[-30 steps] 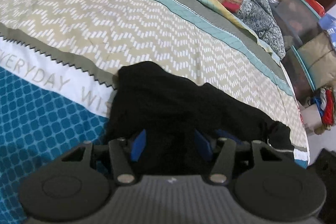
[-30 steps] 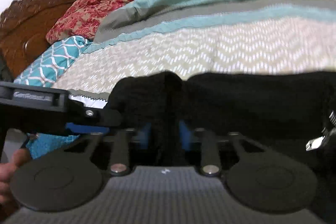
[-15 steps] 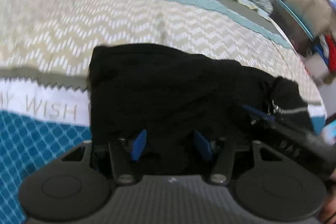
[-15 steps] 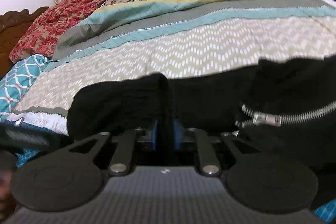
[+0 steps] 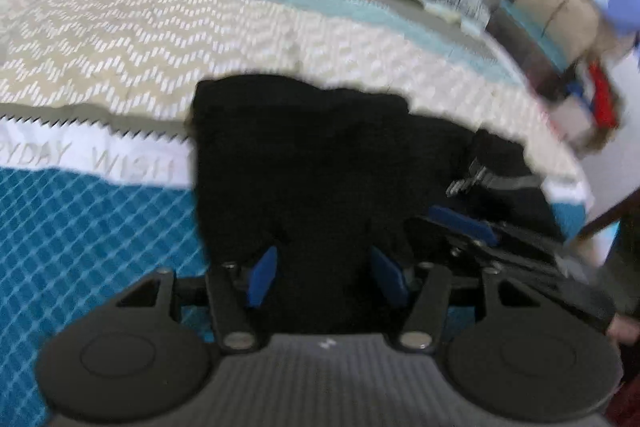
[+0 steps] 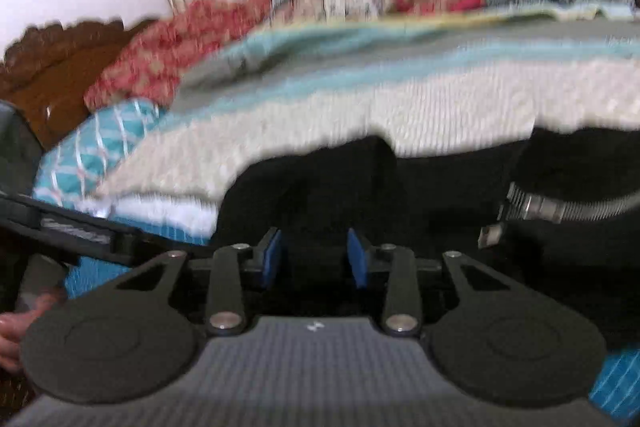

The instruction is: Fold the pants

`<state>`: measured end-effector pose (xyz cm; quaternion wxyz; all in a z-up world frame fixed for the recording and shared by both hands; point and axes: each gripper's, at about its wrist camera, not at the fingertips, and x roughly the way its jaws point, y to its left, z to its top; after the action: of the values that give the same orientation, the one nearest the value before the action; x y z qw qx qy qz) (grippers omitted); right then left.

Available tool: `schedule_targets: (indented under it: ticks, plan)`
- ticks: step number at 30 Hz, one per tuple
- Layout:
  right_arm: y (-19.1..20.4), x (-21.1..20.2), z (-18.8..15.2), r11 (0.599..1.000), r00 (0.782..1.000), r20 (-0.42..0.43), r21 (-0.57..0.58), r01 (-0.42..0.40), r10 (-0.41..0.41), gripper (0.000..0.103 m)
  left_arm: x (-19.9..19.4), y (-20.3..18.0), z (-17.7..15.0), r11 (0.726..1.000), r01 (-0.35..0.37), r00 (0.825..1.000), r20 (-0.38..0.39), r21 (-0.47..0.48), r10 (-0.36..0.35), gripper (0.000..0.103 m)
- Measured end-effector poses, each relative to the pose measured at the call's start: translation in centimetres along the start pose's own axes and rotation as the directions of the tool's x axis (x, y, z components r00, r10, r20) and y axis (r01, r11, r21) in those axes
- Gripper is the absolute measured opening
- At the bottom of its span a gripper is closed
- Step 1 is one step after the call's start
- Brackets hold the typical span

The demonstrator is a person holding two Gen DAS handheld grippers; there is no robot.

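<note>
A bed covered by a patterned quilt in teal, beige and white fills both views, with pillows piled against a carved wooden headboard. Black pants lie bunched on the quilt near its front edge, directly ahead of me. A silver zipper shows on their right part. My left hand-held gripper has its blue pads spread apart with black cloth between them. My right hand-held gripper likewise stands apart around the fabric, just beside the left.
</note>
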<state>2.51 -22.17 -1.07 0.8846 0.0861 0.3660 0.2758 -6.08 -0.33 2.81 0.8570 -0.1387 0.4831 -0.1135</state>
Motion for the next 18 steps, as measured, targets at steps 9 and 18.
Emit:
schedule_targets:
  ticks: [9,18]
  plan:
    - [0.4,-0.9,-0.6,1.000,1.000,0.024,0.015,0.007,-0.008,0.040,0.1,-1.1,0.2,0.998,-0.053,0.999,-0.007,0.017,0.053,0.055]
    - [-1.4,-4.7,-2.8,0.995,0.995,0.089,0.096,0.040,-0.048,0.041,0.5,-3.0,5.0,1.000,0.007,0.998,0.064,0.024,-0.008,0.056]
